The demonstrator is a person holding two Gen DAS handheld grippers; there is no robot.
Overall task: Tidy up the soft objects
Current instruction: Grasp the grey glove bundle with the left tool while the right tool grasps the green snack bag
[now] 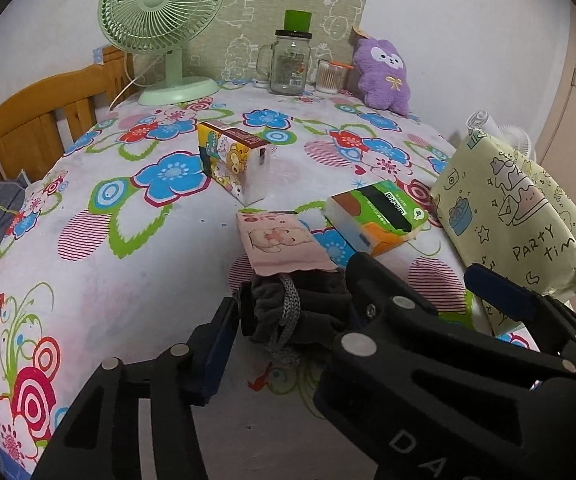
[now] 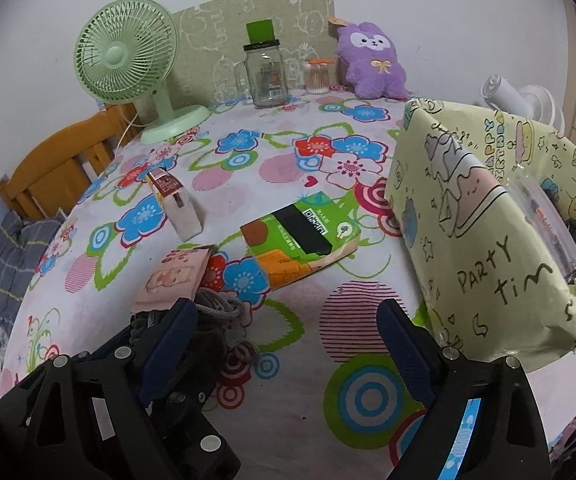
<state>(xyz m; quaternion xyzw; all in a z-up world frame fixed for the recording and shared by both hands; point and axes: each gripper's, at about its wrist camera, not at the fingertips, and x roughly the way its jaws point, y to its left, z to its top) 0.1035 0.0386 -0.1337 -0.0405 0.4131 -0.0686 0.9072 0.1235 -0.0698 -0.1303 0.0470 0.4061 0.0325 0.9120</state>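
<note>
A dark grey drawstring pouch (image 1: 304, 312) lies on the flowered tablecloth (image 1: 128, 240), its far end under a pink tissue pack (image 1: 280, 242). My left gripper (image 1: 292, 312) is shut on the pouch, one finger at each side. A green and orange tissue pack (image 1: 384, 214) lies just beyond, a cartoon-printed tissue pack (image 1: 232, 160) stands farther back. In the right wrist view my right gripper (image 2: 288, 332) is open and empty above the cloth, right of the pouch (image 2: 212, 320). The yellow "Party time" box (image 2: 488, 220) stands at the right with dark items inside.
A green fan (image 1: 160, 28), a glass jar (image 1: 290, 62), a cotton-swab cup (image 1: 330, 76) and a purple plush (image 1: 384, 72) stand along the back wall. A wooden bed frame (image 1: 36, 124) lies left of the table. The green pack also shows in the right wrist view (image 2: 304, 236).
</note>
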